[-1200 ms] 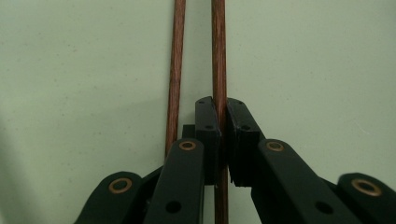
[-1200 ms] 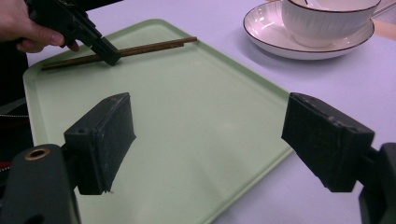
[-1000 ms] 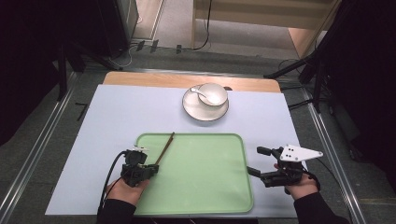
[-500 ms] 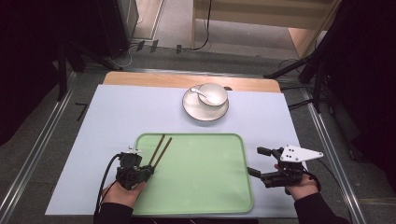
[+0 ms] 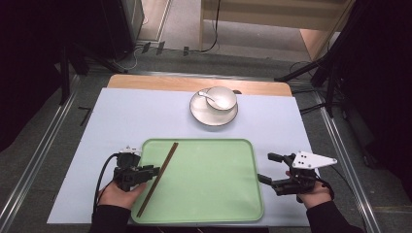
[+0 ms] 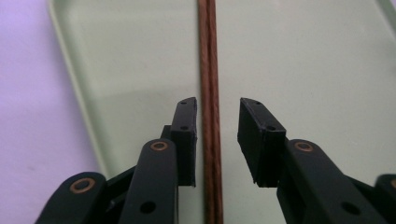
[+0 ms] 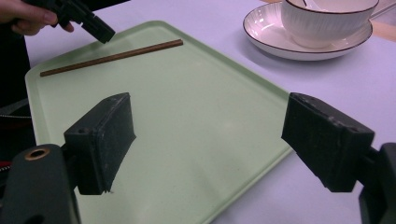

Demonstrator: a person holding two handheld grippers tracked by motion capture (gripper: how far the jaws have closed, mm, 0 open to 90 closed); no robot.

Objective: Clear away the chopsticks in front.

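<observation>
Lying on desk (image 5: 121, 121), on green tray (image 5: 214, 184): chopsticks (image 5: 158, 177), running lengthwise between left hand-held gripper (image 6: 215, 140), narrowly parted, ungripped; right hand-held gripper (image 7: 208, 140) gaping wide beyond tray's opposite edge.

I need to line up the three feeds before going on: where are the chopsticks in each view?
High view: chopsticks lie slanted along the left side of the green tray, beside the left gripper.
Left gripper view: they run straight up the middle, between the open jaws.
Right gripper view: upper left, on the tray's far side.
Shared landmark: the green tray.
</observation>
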